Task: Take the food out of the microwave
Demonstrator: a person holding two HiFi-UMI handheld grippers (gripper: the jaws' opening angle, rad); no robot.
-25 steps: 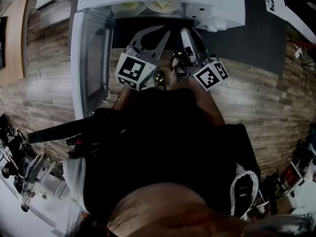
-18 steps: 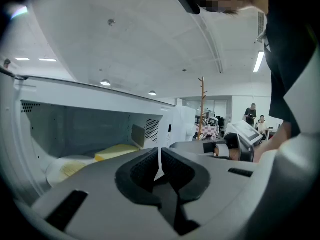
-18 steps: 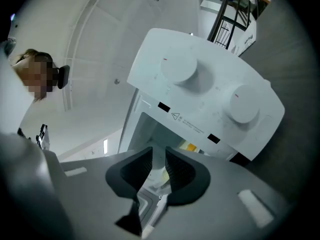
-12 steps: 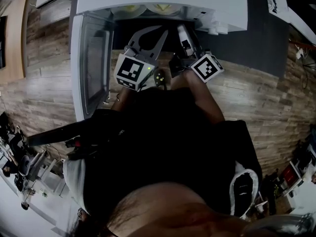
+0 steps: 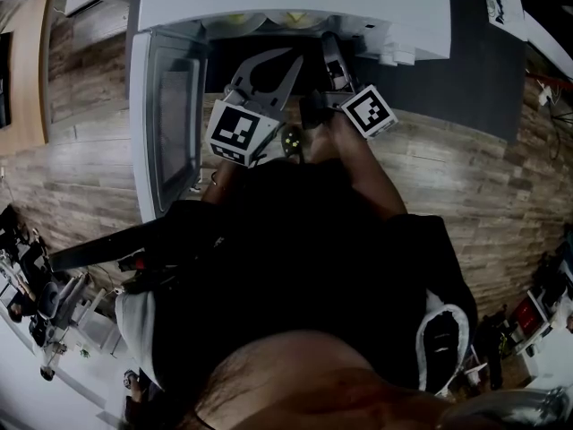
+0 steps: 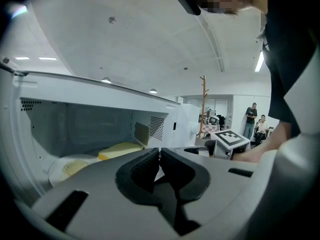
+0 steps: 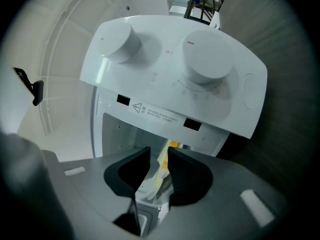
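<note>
The white microwave (image 5: 295, 3) stands open, its door (image 5: 170, 115) swung to the left. Inside, a white plate (image 6: 70, 166) carries yellow food, and a pale yellow block (image 6: 122, 149) lies behind it. My left gripper (image 5: 285, 59) points into the cavity mouth, and in its own view the left gripper (image 6: 159, 156) is shut on nothing. My right gripper (image 5: 329, 45) is rolled over at the cavity's right side, just under the control panel. The right gripper (image 7: 159, 156) has just been opening and its jaws stand slightly apart with nothing gripped. Yellow food (image 7: 172, 145) shows beyond the gap.
Two round knobs (image 7: 117, 39) (image 7: 206, 59) sit on the control panel beside the cavity. The microwave rests on a dark surface (image 5: 474, 70) above wood-pattern flooring (image 5: 81, 177). Far off in the room are a coat stand (image 6: 203, 104) and two people (image 6: 252, 116).
My right gripper has moved up the picture to the microwave opening and rolled, and its marker cube now sits closer to the cavity. The left gripper has stayed put.
</note>
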